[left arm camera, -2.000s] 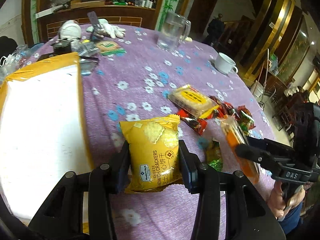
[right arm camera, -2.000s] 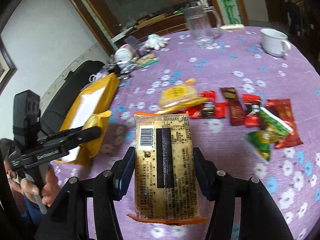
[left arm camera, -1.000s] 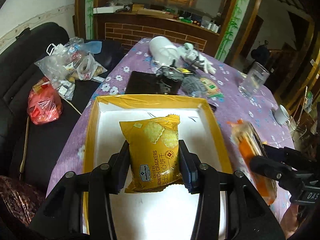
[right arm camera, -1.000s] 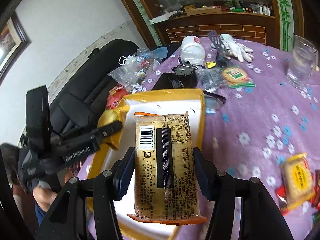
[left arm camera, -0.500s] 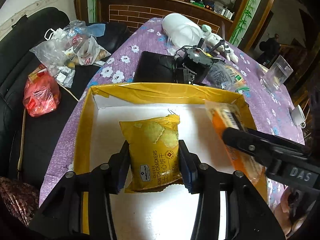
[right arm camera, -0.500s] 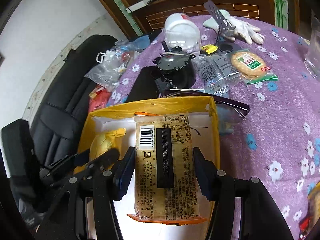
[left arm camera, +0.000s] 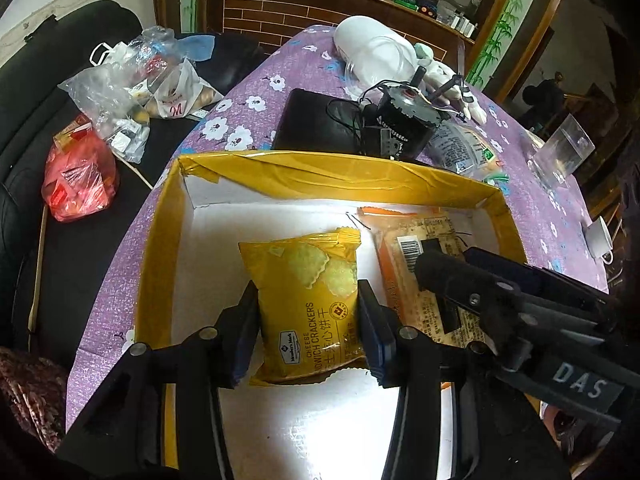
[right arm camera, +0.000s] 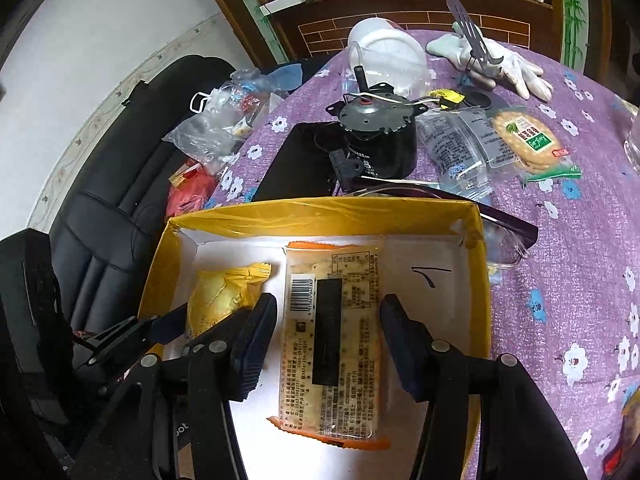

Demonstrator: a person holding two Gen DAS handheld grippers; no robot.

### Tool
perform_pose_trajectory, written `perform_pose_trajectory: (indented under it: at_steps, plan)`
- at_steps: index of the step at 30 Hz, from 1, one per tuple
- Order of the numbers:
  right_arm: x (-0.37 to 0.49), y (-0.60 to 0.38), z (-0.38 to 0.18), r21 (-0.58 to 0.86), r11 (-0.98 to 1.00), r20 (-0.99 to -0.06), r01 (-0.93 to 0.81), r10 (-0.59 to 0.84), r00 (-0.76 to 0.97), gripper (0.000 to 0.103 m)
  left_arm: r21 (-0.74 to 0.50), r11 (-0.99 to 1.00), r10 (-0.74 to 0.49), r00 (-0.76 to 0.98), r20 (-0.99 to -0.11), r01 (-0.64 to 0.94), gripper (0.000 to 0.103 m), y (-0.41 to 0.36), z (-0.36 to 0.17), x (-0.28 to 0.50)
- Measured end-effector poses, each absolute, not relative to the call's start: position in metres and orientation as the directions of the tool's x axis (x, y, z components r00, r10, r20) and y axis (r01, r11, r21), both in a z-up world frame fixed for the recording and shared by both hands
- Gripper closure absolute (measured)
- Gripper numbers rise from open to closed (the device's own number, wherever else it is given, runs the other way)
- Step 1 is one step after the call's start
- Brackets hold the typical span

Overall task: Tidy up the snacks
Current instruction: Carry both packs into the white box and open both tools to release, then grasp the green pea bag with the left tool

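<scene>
A yellow cardboard box (left arm camera: 320, 172) with a white floor sits on the purple flowered tablecloth. My left gripper (left arm camera: 307, 286) is low inside it with a yellow cheese cracker packet (left arm camera: 308, 264) between its pads. Its jaws are opening, but the pads still touch the packet's sides. Just to the right, my right gripper (right arm camera: 330, 300) is shut on a clear biscuit packet (right arm camera: 332, 320) with orange ends and a barcode, angled down over the box (right arm camera: 320, 212) floor. The biscuit packet (left arm camera: 404, 248) lies beside the yellow one. The yellow packet (right arm camera: 224, 296) shows at left in the right wrist view.
Behind the box stand a black motor (right arm camera: 376, 136) on a flat black pad, a white bowl (right arm camera: 384, 52), a white glove (right arm camera: 500, 60) and a round cracker pack (right arm camera: 524, 140). Glasses (right arm camera: 508, 232) lie at the box's right corner. Plastic bags (left arm camera: 120, 92) sit on a black sofa to the left.
Both grippers swung from over the table to the box and sank into it with their packets. The two packets are now side by side just above the box floor.
</scene>
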State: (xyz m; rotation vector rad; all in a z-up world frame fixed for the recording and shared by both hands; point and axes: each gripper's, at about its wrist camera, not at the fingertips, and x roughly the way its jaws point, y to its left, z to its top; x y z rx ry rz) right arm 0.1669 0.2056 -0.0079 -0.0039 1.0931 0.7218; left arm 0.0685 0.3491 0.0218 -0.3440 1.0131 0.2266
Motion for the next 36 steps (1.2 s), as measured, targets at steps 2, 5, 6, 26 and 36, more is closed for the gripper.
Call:
perform_pose_trajectory:
  at_steps: [2, 5, 6, 26, 36]
  plan:
    - [0.167, 0.203, -0.006, 0.361, 0.767, -0.798, -0.530, 0.549, 0.250, 0.046, -0.187, 0.922, 0.015, 0.514, -0.858, -0.338, 0.055, 0.350, 0.022, 0.069]
    - [0.165, 0.194, 0.001, 0.379, 0.758, -0.780, -0.531, 0.571, 0.258, 0.046, -0.189, 0.922, 0.014, 0.517, -0.856, -0.338, 0.055, 0.349, 0.026, 0.066]
    - [0.165, 0.190, 0.004, 0.389, 0.753, -0.772, -0.531, 0.581, 0.258, 0.046, -0.192, 0.921, 0.014, 0.522, -0.853, -0.339, 0.054, 0.348, 0.028, 0.064]
    - [0.092, 0.054, 0.044, 0.422, 0.705, -0.687, -0.570, 0.659, 0.307, 0.044, -0.259, 0.947, -0.072, 0.658, -0.750, -0.191, 0.043, 0.254, 0.088, 0.010]
    - [0.093, -0.099, 0.023, 0.425, 0.783, -0.697, -0.454, 0.603, 0.387, 0.043, -0.277, 0.961, -0.215, 0.618, -0.756, -0.004, 0.044, 0.144, 0.081, -0.001]
